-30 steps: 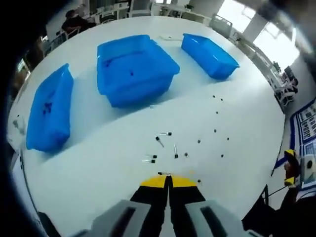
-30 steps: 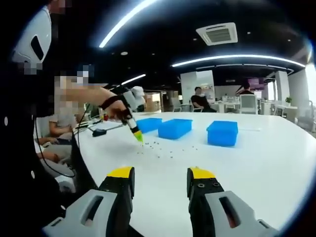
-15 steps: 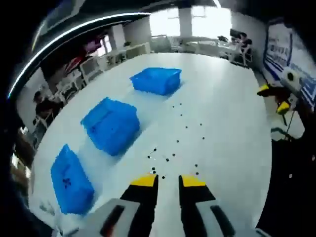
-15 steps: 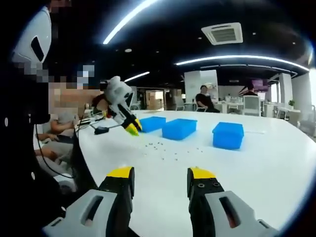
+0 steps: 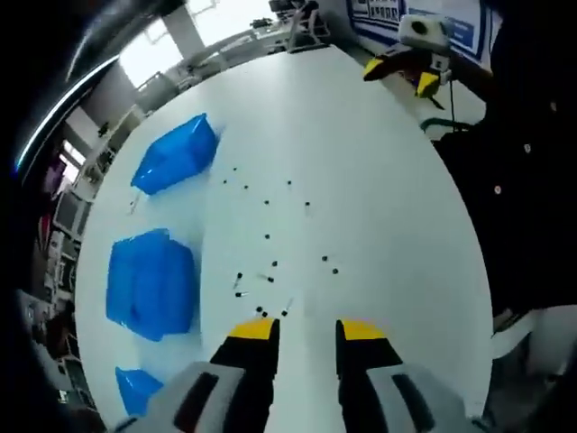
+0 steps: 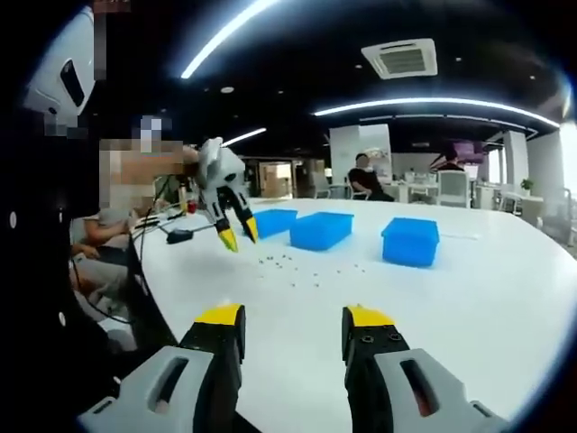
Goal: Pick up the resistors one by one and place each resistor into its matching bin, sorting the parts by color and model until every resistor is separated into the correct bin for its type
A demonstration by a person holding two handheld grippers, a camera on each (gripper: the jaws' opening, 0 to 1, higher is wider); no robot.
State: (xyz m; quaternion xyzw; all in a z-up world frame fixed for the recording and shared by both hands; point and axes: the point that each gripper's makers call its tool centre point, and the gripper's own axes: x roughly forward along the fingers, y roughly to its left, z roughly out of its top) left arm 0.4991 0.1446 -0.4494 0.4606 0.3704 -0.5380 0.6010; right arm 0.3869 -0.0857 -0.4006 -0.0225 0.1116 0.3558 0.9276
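Observation:
Small dark resistors (image 5: 270, 263) lie scattered on the round white table (image 5: 379, 225), just beyond my left gripper (image 5: 306, 332), which hangs open above them with nothing between its yellow tips. Three blue bins stand past them: one far (image 5: 176, 155), one in the middle (image 5: 151, 281), one near the view's bottom left (image 5: 135, 390). In the right gripper view the resistors (image 6: 297, 267) lie in front of the bins (image 6: 321, 229), and the left gripper (image 6: 239, 234) is raised over the table's left side, jaws apart. My right gripper (image 6: 293, 317) is open and empty, well back from the parts.
The right gripper (image 5: 403, 70) shows beyond the table's far edge in the left gripper view. A black device with a cable (image 6: 180, 237) lies at the table's left edge. A person (image 6: 363, 180) sits far behind. The person's dark clothing (image 5: 532, 180) borders the table.
The left gripper, shut low over the resistors a second ago, has opened, risen and swung round. The right gripper has stayed put.

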